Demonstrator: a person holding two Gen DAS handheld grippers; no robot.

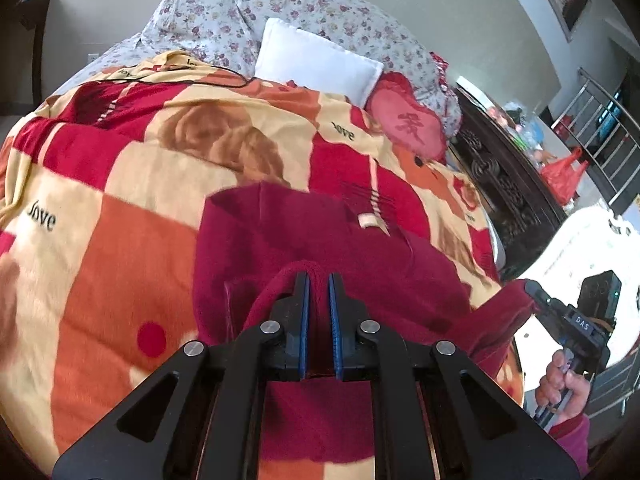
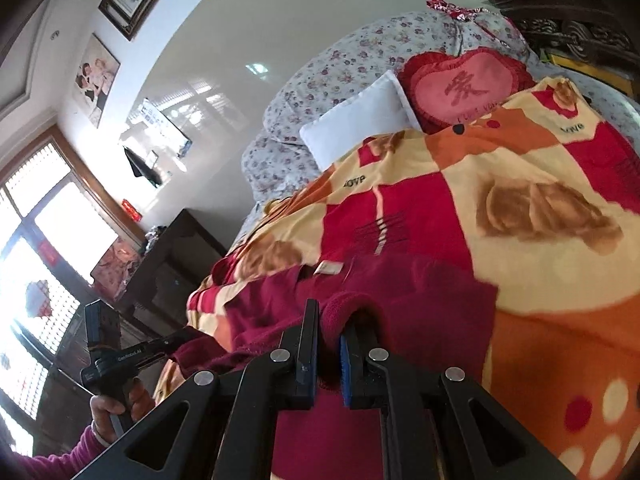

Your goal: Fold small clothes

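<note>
A dark red fleece garment (image 1: 320, 236) lies spread on the patterned blanket (image 1: 132, 208), a small pale label at its far edge. My left gripper (image 1: 319, 280) is shut on a raised fold of its near edge. In the right wrist view the same garment (image 2: 420, 292) lies on the blanket (image 2: 540, 272), and my right gripper (image 2: 330, 320) is shut on another bunched part of its near edge. The right gripper also shows at the right of the left wrist view (image 1: 536, 296), holding the garment's corner. The left gripper shows at the lower left of the right wrist view (image 2: 176, 344).
A white pillow (image 1: 320, 64), a red heart cushion (image 1: 408, 120) and flowered bedding (image 1: 224, 20) lie at the bed's head. A dark carved headboard (image 1: 504, 184) stands to the right. A dark cabinet (image 2: 172, 264) stands beside the bed near the window.
</note>
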